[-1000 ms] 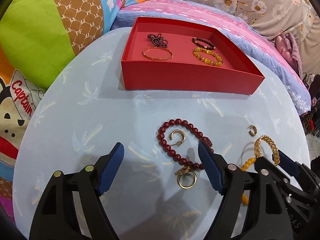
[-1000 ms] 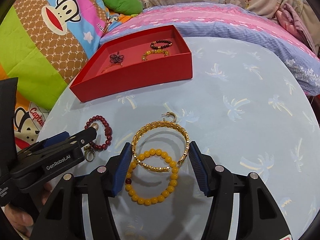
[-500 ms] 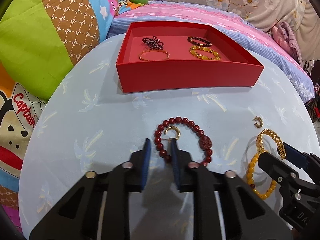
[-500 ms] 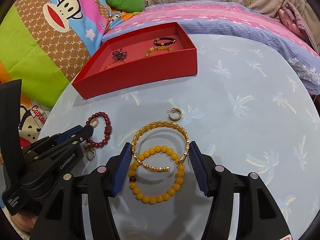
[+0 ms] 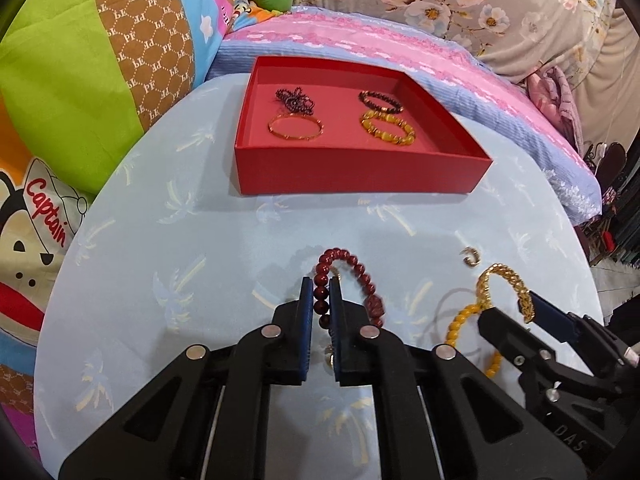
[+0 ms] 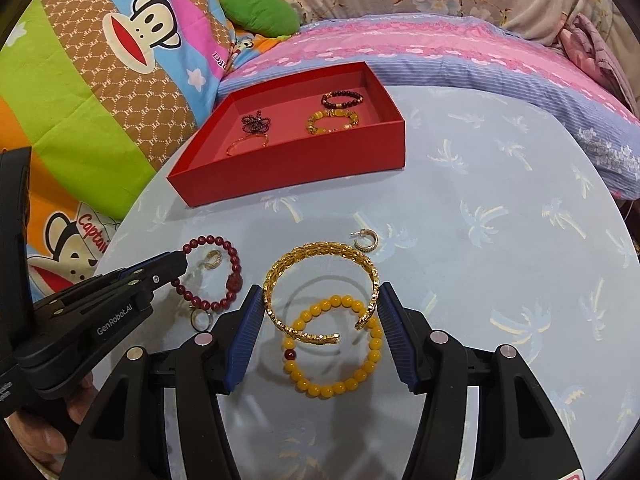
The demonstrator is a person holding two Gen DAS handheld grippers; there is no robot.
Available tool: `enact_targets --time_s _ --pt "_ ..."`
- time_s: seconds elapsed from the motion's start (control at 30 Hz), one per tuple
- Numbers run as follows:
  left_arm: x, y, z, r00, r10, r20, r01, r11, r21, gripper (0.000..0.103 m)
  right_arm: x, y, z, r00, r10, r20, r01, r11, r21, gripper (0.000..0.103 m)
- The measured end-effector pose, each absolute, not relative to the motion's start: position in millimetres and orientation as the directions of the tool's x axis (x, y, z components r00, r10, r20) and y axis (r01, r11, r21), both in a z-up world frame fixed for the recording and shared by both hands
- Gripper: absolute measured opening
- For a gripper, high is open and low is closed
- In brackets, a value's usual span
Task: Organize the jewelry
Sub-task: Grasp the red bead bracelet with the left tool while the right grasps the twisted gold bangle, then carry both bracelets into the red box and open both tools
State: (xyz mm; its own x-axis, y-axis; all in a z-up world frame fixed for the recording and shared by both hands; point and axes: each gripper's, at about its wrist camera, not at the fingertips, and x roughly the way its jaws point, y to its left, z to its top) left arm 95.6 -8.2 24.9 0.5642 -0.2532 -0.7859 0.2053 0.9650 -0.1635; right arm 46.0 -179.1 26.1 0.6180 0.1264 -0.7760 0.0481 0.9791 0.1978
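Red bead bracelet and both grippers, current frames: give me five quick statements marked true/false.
1. The left gripper is shut on the red bead bracelet. True.
2. The red box holds no jewelry. False: four pieces lie in it, among them a thin gold bangle and a yellow bead bracelet.
3. The right gripper is open, its fingers either side of the gold cuff. True.
4. The gold cuff lies apart from the yellow bracelet on the table. False: the cuff overlaps it.
5. A small gold hoop earring lies inside the red box. False: it lies on the blue tablecloth, just beyond the cuff.
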Motion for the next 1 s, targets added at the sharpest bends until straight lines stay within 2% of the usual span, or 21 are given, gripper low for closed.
enact_targets --time_s 0.53,1.0 --pt "97.3 -37.1 65.4 0.598 -0.301 -0.743 0.294 0.945 -0.146 0.008 55.0 -183.8 43.8 0.652 0.121 -0.748 0.040 0.980 0.193 0.056" --pt "174.0 -57.8 118.0 0.674 -0.337 -0.658 0.313 0.936 -0.160 0.008 134.6 -197.4 76.4 0.713 0.091 -0.695 0.026 0.987 0.156 0.056"
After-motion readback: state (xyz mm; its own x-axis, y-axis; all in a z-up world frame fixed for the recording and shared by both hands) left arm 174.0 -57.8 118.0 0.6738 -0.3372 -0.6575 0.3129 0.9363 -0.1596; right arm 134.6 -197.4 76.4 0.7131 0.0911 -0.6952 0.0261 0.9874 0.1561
